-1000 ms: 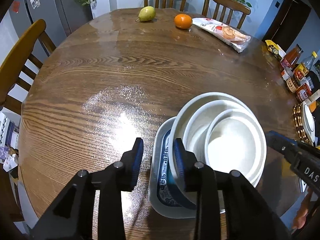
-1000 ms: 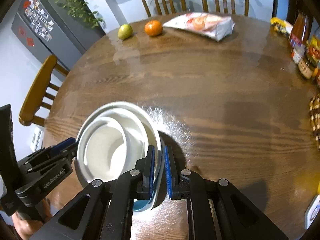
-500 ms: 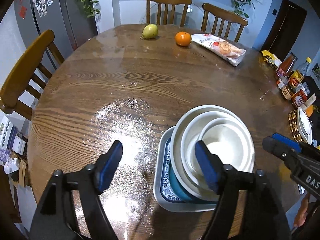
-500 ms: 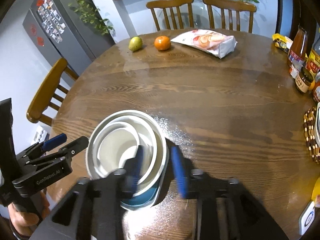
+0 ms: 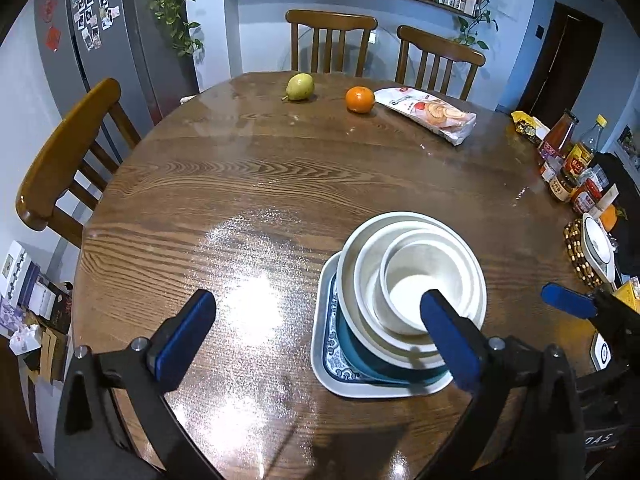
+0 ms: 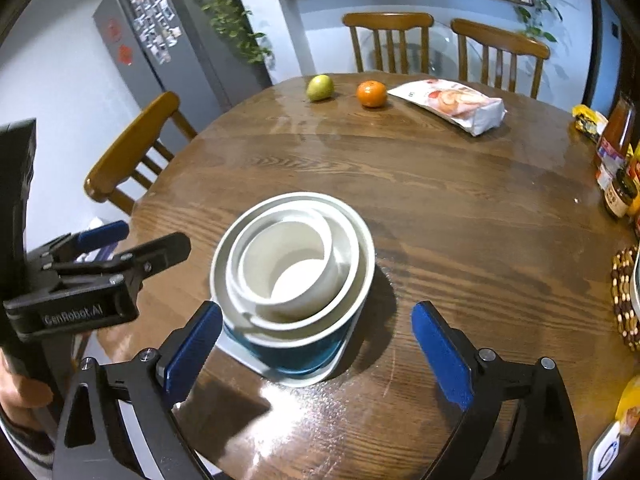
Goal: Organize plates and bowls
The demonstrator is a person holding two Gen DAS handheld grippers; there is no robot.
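1. Spread wide: left claw (image 5: 320, 340), gripping nothing, raised above the near edge of the worktop (image 5: 280, 184), one pad in front of the nested bowls.
2. Spread wide too: right claw (image 6: 320, 344), empty, hanging just short of the stack, jaws to either side of it without touching.
3. Stacked near the worktop's front edge: small white bowl (image 6: 286, 264) inside a middle white bowl (image 6: 344, 276), inside a large white bowl (image 6: 360, 240), on a teal bowl (image 6: 296, 354), all on a square patterned plate (image 5: 332, 364).
4. Off-centre nesting, inner bowls crowded toward one side; likely to shift or rattle if knocked by either pad.
5. Tall stack on a shallow plate: prone to tipping if nudged sideways by a low claw, with glazed surfaces sliding easily on one another.
6. Glossy worktop and closeness to the edge: risk of the plate skating toward the person and off the rim if pushed.
7. Two claws crowding one stack: risk of collision between them.
8. Well apart and out of harm's way: pear (image 5: 299, 87), orange (image 5: 360, 99), snack bag (image 5: 430, 114), sauce bottles (image 5: 568, 164).
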